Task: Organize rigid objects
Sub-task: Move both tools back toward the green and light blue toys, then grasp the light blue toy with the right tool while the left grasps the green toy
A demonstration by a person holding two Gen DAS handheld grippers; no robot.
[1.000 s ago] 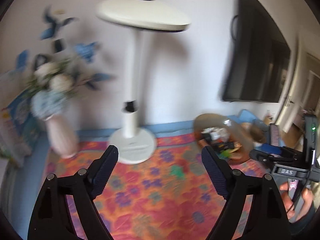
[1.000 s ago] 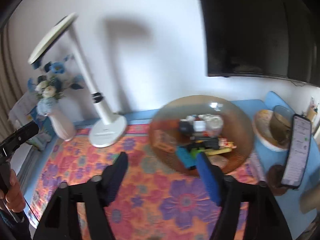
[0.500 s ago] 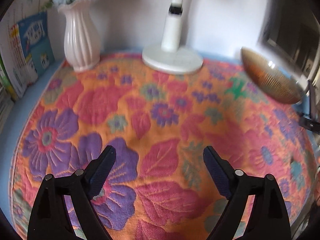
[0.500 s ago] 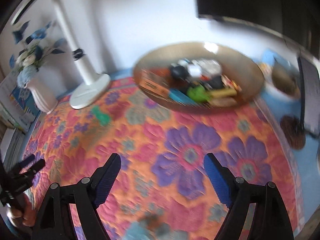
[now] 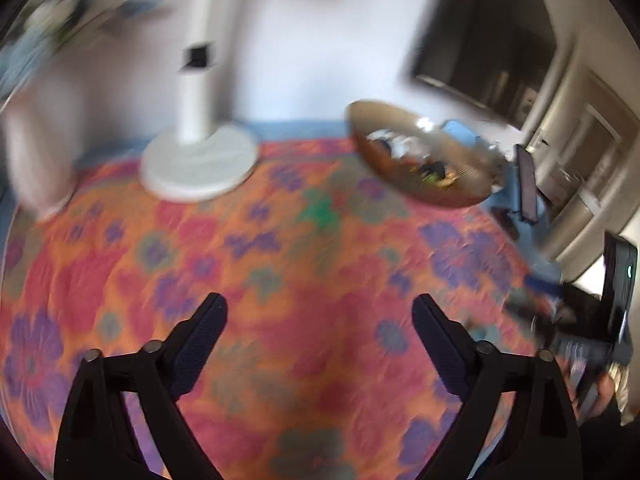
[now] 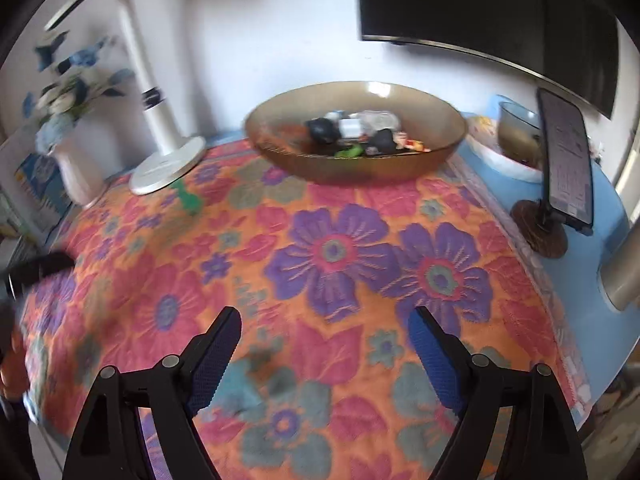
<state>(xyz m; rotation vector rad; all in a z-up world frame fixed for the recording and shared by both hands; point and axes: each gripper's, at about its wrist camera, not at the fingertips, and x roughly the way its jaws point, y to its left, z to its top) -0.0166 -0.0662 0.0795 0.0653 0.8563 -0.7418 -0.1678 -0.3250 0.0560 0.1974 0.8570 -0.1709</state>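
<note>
A brown glass bowl (image 6: 356, 148) holding several small rigid objects stands at the back of the flowered cloth (image 6: 332, 264); it also shows in the left wrist view (image 5: 424, 168). A small green toy (image 6: 188, 200) lies on the cloth near the lamp base; it shows blurred in the left wrist view (image 5: 320, 208). My left gripper (image 5: 320, 312) is open and empty above the cloth. My right gripper (image 6: 324, 324) is open and empty above the cloth's front half.
A white lamp base (image 6: 168, 168) and a pink vase of flowers (image 6: 76, 172) stand at the back left. A phone on a round stand (image 6: 568, 160) and a small bowl (image 6: 516, 140) sit on the blue tabletop at right. A TV (image 6: 480, 4) hangs on the wall.
Both views swung. The left camera tilted up from the cloth toward the lamp and bowl. The right gripper pulled back lower, so the bowl now sits farther and level.
</note>
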